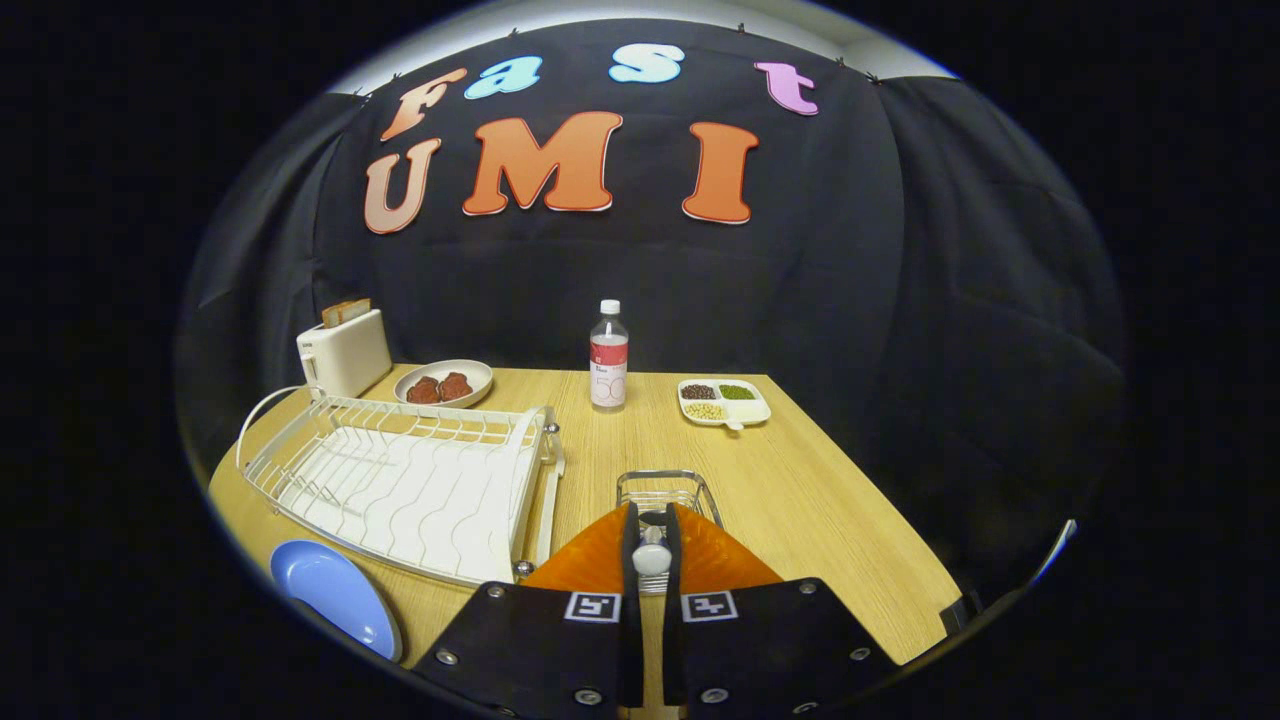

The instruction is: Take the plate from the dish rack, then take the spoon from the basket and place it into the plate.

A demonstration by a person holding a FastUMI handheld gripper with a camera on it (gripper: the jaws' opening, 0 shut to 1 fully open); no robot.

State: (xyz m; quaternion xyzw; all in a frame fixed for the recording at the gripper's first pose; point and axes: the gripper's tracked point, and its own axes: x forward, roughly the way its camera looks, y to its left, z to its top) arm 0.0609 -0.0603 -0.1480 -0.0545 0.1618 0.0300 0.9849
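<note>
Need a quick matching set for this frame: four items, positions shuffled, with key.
1. blue plate
2. spoon
3. water bottle
4. toaster

A. far end of the table, beyond the wire basket
B. pinched between the fingers of the claw
C. on the table on the near side of the empty dish rack
D. behind the dish rack, next to the bowl of brown pieces

Pairs: 1-C, 2-B, 3-A, 4-D
</note>
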